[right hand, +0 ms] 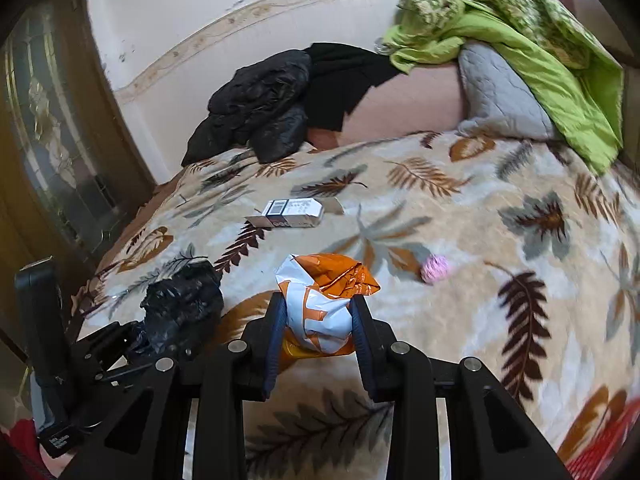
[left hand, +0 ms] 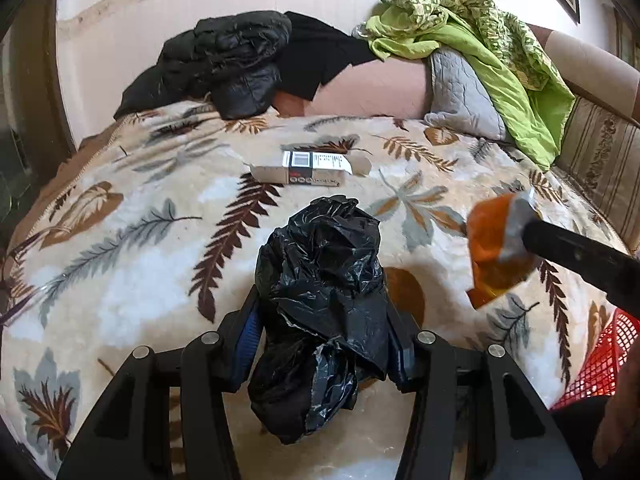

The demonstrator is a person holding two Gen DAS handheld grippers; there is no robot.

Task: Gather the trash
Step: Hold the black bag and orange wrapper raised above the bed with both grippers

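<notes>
Left wrist view: left gripper [left hand: 322,344] pinching crumpled black plastic bag [left hand: 320,280], centre; cardboard box [left hand: 304,170] at 12 o'clock on leaf-print blanket [left hand: 120,280]; orange wrapper [left hand: 496,248] at 3 o'clock; red basket [left hand: 600,364] at 4 o'clock.

Right wrist view: right gripper [right hand: 320,320] pinching orange wrapper [right hand: 324,300], centre; pink ball [right hand: 434,268] at 2 o'clock; black plastic bag [right hand: 184,300] at 9 o'clock.
</notes>
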